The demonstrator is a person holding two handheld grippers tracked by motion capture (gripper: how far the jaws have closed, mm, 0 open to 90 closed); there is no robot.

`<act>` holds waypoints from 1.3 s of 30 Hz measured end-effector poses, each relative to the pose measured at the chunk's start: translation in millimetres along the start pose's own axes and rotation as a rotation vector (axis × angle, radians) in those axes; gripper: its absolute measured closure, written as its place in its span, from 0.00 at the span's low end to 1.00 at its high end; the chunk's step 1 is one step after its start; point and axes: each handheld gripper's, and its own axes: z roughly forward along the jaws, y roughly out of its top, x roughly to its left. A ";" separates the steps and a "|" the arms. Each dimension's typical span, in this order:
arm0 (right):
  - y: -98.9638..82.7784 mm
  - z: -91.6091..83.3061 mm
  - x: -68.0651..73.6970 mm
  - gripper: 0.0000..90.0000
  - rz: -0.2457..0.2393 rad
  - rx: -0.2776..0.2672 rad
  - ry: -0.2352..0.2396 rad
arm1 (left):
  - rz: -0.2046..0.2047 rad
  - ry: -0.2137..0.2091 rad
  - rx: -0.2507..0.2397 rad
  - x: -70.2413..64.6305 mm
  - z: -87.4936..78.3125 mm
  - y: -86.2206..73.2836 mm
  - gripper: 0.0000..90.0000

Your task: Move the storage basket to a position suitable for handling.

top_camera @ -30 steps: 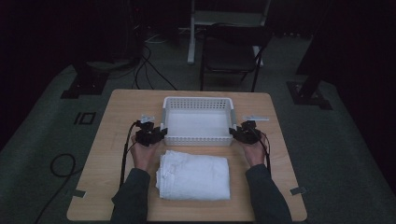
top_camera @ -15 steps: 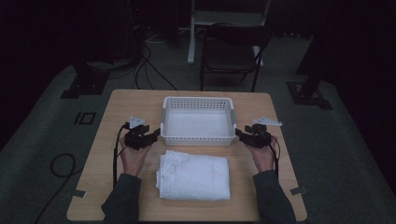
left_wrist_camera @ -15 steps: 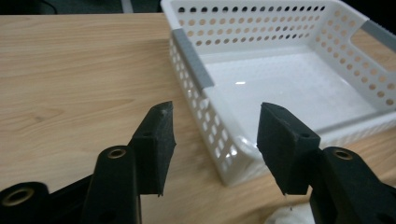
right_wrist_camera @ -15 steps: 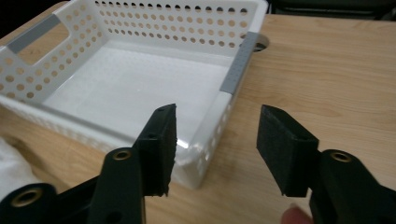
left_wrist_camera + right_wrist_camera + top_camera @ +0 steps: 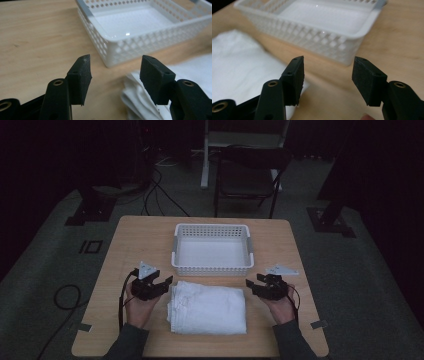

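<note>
In the high view, a white folded towel point(image 5: 207, 310) lies flat on the wooden tabletop point(image 5: 145, 237) near the person's edge, a soft rectangle with layered folds along its left side. Just beyond it stands a white plastic basket point(image 5: 212, 269) with latticed walls and nothing inside. The left gripper point(image 5: 161, 285) sits just left of the towel and the right gripper point(image 5: 255, 287) just right of it. Compared with 1 second ago, both hands have drawn back from the 2 ends of the basket to the towel's sides, and both pairs of jaws have just been opening.

In the left gripper view, the jaws stand apart with nothing between them; the towel point(image 5: 185, 72) lies to the right, the basket point(image 5: 130, 47) ahead.

In the right gripper view, the jaws are likewise open and bare, over bare tabletop beside the towel point(image 5: 239, 62), the basket point(image 5: 317, 40) beyond.
</note>
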 end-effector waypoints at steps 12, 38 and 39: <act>-36.4 -7.7 37.6 0.47 -0.055 0.059 0.107 | 0.012 -0.111 0.091 -34.5 -12.8 -42.4 0.47; -32.4 40.9 17.0 0.58 -0.076 0.136 0.048 | 0.004 -0.121 0.100 -35.1 26.8 -40.1 0.50; -30.9 42.7 14.8 0.58 -0.065 0.135 0.047 | 0.009 -0.121 0.101 -34.5 28.3 -39.0 0.50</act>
